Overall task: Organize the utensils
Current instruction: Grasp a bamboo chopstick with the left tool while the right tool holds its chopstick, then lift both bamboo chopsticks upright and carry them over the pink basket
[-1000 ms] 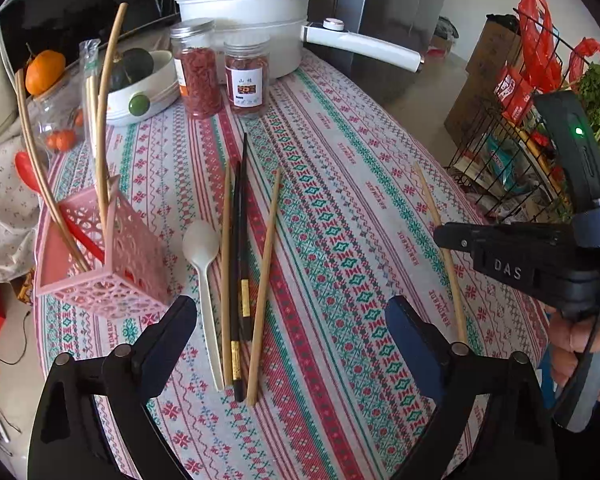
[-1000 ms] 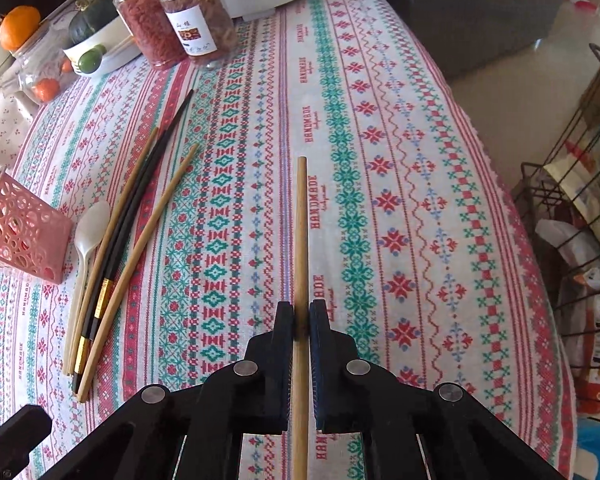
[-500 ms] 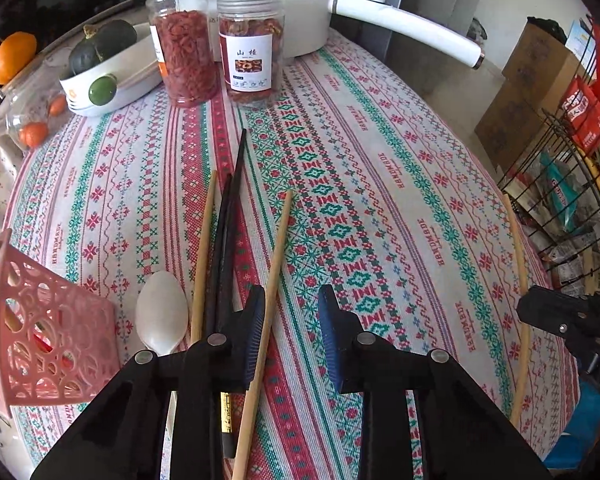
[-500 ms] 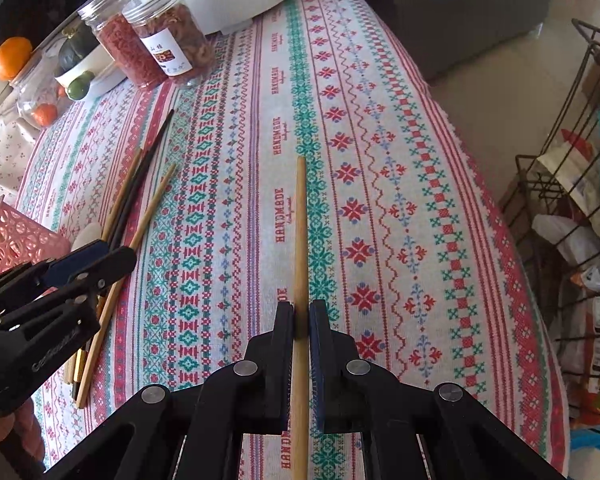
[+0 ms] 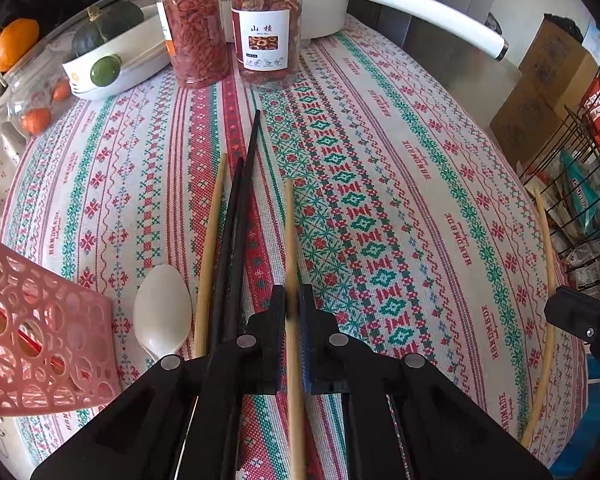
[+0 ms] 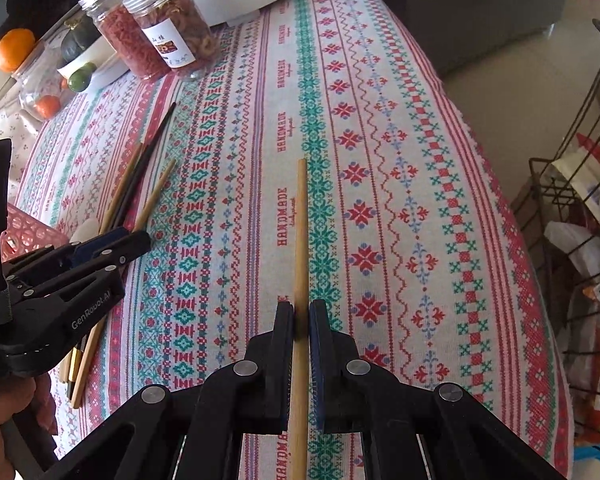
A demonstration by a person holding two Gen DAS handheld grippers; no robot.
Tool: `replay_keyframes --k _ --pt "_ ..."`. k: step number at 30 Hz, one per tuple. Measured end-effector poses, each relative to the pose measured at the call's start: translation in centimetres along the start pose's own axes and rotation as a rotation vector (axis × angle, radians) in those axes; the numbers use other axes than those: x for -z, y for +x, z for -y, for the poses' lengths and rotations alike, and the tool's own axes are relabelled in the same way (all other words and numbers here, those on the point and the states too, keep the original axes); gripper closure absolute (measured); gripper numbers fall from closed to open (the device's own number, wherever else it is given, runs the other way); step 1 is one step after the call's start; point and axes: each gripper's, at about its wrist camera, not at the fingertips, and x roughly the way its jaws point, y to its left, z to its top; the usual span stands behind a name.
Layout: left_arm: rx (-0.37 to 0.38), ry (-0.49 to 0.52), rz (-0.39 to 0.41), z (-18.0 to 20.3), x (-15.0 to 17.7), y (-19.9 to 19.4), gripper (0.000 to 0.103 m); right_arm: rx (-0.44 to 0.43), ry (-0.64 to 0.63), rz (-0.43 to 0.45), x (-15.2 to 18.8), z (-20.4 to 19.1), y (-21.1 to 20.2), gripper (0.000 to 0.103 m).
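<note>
My left gripper (image 5: 293, 300) is shut on a wooden chopstick (image 5: 290, 240) that lies on the patterned tablecloth (image 5: 380, 200). To its left lie two black chopsticks (image 5: 240, 216), another wooden chopstick (image 5: 211, 240) and a white spoon (image 5: 162, 312). A pink perforated basket (image 5: 40, 344) holding utensils stands at the far left. My right gripper (image 6: 301, 312) is shut on a separate wooden chopstick (image 6: 300, 232) near the table's right side. The left gripper also shows in the right wrist view (image 6: 132, 240), and the right chopstick in the left wrist view (image 5: 546, 280).
Two jars of dried food (image 5: 228, 28), a white pot with a long handle (image 5: 420, 12), a bowl with squash and lime (image 5: 108, 56) and an orange (image 5: 14, 42) stand at the back. A wire rack (image 6: 580, 220) with packets is right of the table edge.
My left gripper came down and forward over the chopsticks and shut on the rightmost wooden one. My right gripper stayed shut on its chopstick and barely moved.
</note>
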Motion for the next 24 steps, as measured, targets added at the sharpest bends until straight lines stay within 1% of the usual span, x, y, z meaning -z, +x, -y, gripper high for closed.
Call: replay_keyframes --k 3,9,12,16,20,24 --pt "0.025 0.019 0.027 0.4 0.4 -1.5 0.097 0.008 0.013 0.037 0.1 0.1 -1.0 0.097" --pt "0.114 0.032 0.141 0.7 1.5 -7.1 0.097 0.036 0.004 0.144 0.6 -0.9 -3.8 0.097" --pt "0.142 0.049 0.202 0.5 2.5 -10.1 0.097 0.054 -0.021 0.209 0.9 -1.9 -5.3 0.097" --pt "0.184 0.059 0.293 -0.5 4.0 -14.0 0.097 0.077 -0.086 0.291 1.6 -3.8 -7.2 0.097" --pt "0.203 0.078 0.391 -1.6 5.4 -17.8 0.097 0.075 -0.15 0.366 2.4 -5.9 -8.8 0.097" --pt "0.201 0.1 0.487 -2.9 6.6 -20.9 0.097 0.057 -0.204 0.444 3.1 -7.9 -10.5 0.097"
